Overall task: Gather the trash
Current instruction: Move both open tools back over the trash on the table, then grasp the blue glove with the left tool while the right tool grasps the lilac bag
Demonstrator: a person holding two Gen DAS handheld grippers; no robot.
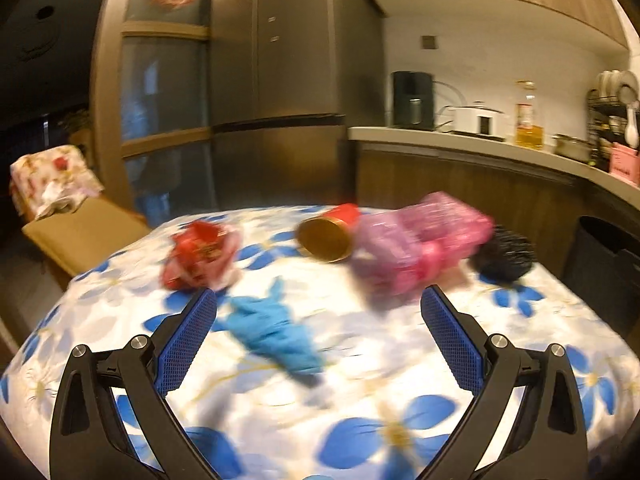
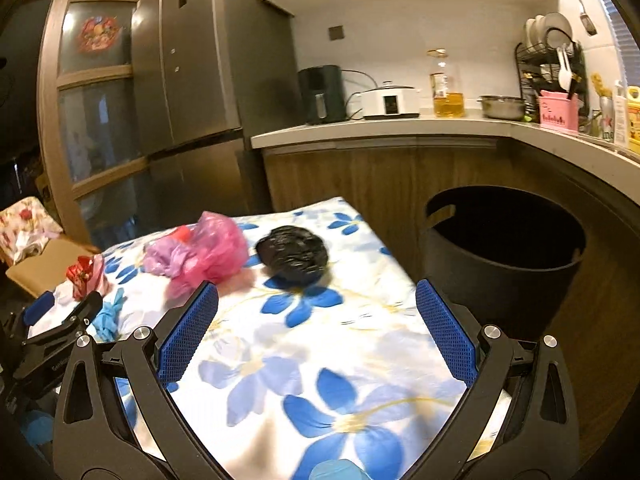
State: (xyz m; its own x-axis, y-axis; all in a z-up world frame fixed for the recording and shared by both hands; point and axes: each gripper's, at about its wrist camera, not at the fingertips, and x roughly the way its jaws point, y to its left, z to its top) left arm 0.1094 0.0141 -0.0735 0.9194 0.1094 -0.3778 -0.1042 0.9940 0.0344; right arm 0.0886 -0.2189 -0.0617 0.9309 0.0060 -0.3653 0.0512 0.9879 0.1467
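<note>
Trash lies on a table with a blue-flowered cloth. In the left wrist view I see a crumpled blue glove, a red wrapper, a red and gold cup on its side, a pink plastic bag and a crumpled black bag. My left gripper is open and empty, just short of the blue glove. My right gripper is open and empty above the cloth, short of the black bag and pink bag. The left gripper shows in the right wrist view.
A black bin stands on the floor right of the table, below the kitchen counter. A fridge and a wooden door stand behind. A chair with a floral cloth is at the left.
</note>
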